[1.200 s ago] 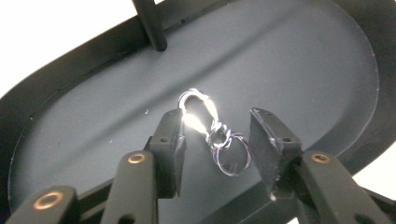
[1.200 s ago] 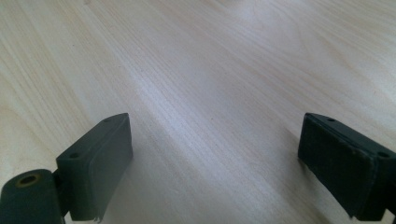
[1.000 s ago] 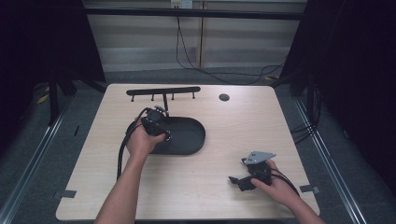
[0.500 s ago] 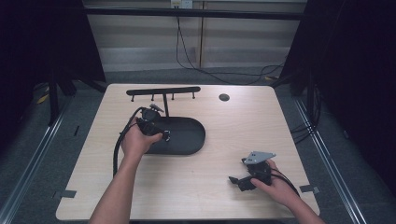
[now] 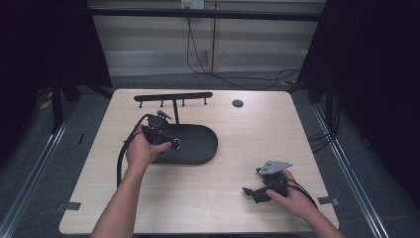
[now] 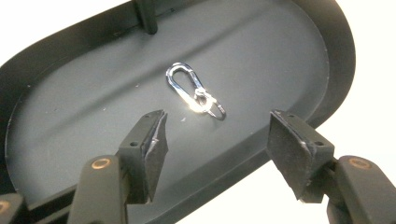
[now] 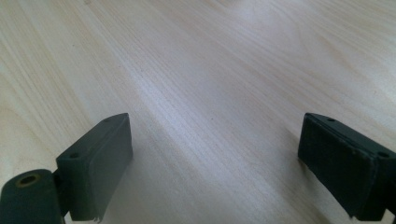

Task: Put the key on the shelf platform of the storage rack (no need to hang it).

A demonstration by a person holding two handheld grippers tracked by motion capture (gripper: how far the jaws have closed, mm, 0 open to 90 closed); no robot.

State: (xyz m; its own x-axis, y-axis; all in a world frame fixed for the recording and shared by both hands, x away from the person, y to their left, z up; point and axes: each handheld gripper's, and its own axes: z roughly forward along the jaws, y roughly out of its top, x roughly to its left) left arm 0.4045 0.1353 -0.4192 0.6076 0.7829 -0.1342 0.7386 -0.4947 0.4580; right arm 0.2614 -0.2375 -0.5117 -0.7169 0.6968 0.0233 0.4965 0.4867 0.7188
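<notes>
Lying loose in the black oval tray [image 6: 56,121], a silver carabiner clip [image 6: 194,91] is seen just ahead of the left gripper [image 6: 217,135], whose jaws have just been opening, nothing between them. The drop looks done. The right gripper [image 7: 215,154] is held wide open and empty over the desk [image 5: 237,198].

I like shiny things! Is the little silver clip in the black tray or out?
In. The small silver metal clip lies flat on the black oval tray floor.
</notes>
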